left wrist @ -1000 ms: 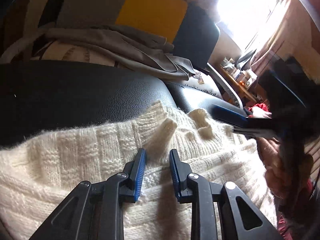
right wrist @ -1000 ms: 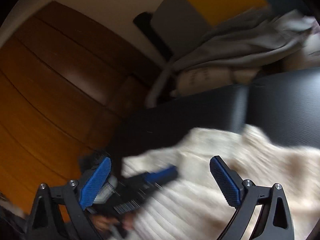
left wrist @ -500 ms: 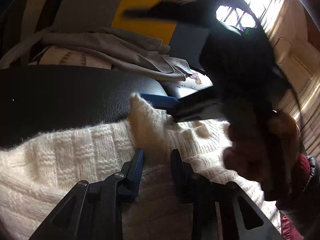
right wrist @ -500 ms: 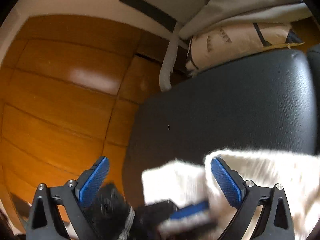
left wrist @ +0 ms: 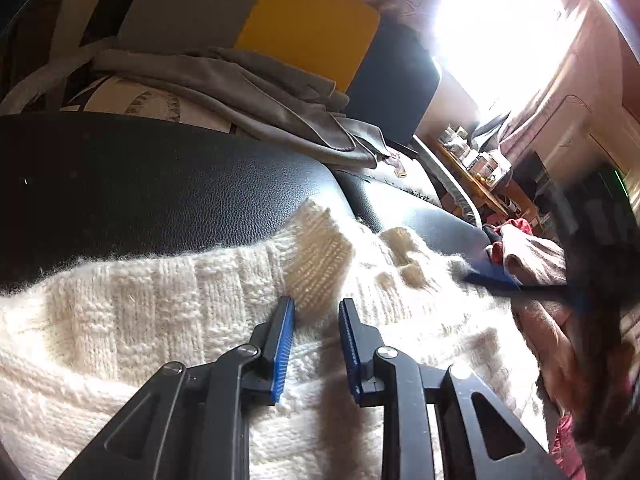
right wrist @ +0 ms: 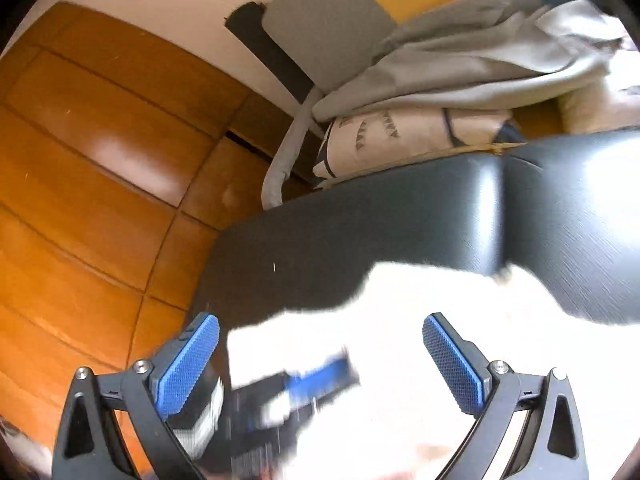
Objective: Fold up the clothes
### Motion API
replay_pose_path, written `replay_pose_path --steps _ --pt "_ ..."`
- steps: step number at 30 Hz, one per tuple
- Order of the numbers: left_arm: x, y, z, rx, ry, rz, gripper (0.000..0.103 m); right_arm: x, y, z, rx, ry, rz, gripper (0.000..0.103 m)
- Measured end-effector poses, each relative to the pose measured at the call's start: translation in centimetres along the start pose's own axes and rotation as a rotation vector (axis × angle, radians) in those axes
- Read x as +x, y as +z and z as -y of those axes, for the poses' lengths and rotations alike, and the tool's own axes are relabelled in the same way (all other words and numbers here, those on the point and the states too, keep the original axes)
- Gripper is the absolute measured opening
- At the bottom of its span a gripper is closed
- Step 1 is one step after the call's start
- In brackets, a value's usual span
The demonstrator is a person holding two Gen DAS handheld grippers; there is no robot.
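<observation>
A cream knit sweater lies spread on a black leather seat. My left gripper rests low over the sweater's middle. Its jaws stand a narrow gap apart and are closing, with knit under the gap and a raised fold just ahead of the tips. The blue pads show bare. At the sweater's right edge, a blurred blue finger of my right gripper shows beside a hand. In the right wrist view, my right gripper stands wide open above the overexposed sweater, with the blurred left gripper below it.
Grey garments are piled on a patterned cushion behind the seat, in front of a grey, yellow and blue panel. Wooden floor lies past the seat's left edge. A cluttered table and a red cloth are at the right.
Half a second ago the right gripper reached across above the sweater with a fold raised. It is now back at the sweater's right edge and the fold lies lower. The left gripper stayed put.
</observation>
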State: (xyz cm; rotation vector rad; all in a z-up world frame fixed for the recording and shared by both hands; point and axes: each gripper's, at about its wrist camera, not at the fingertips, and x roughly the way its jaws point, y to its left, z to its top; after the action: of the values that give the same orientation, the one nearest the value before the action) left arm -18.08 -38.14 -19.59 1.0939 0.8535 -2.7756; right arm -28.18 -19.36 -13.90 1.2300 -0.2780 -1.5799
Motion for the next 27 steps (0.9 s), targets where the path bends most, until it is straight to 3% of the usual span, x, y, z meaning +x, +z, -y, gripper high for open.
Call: replay_pose_path --steps 2,5,7,8,10,13,18,20,23,27 --pt "0.3 0.3 -0.1 0.002 0.006 -0.002 0.022 -3.5 -3.9 0.7 -0.003 -0.071 0.020 0.103" --pt "0.4 0.8 0.2 0.013 0.016 -0.017 0.022 -7.6 -8.9 2.1 -0.004 -0.242 0.054 0.103" --pt "-0.6 0.8 0.4 0.018 0.043 -0.029 0.024 -9.1 -11.0 3.1 0.000 -0.327 0.056 0.103" --pt "-1.6 0.6 0.8 0.012 0.063 -0.015 0.030 -9.3 -11.5 3.3 -0.015 -0.349 0.056 0.103" --pt "-3.7 0.3 1.4 0.000 0.102 0.013 0.032 -9.3 -12.2 3.4 -0.053 -0.380 0.054 0.103" --pt "-8.3 -2.1 2.5 0.004 0.108 0.062 0.034 -8.9 -12.6 3.5 -0.100 -0.429 0.073 0.103" --pt "-15.1 -9.8 3.8 0.027 0.175 0.082 0.035 -8.0 -13.7 3.1 -0.194 -0.515 0.138 0.103" --pt "-17.3 -12.7 3.3 -0.004 0.195 0.076 0.035 -7.9 -13.6 2.8 -0.197 -0.517 0.139 0.103" --pt "-20.5 -16.8 2.0 -0.068 0.224 0.064 0.035 -9.8 -14.2 2.2 -0.132 -0.452 0.148 0.103" --pt "-23.9 -21.1 -0.2 -0.150 0.245 0.044 0.037 -13.6 -17.3 1.5 -0.074 -0.365 0.171 0.103"
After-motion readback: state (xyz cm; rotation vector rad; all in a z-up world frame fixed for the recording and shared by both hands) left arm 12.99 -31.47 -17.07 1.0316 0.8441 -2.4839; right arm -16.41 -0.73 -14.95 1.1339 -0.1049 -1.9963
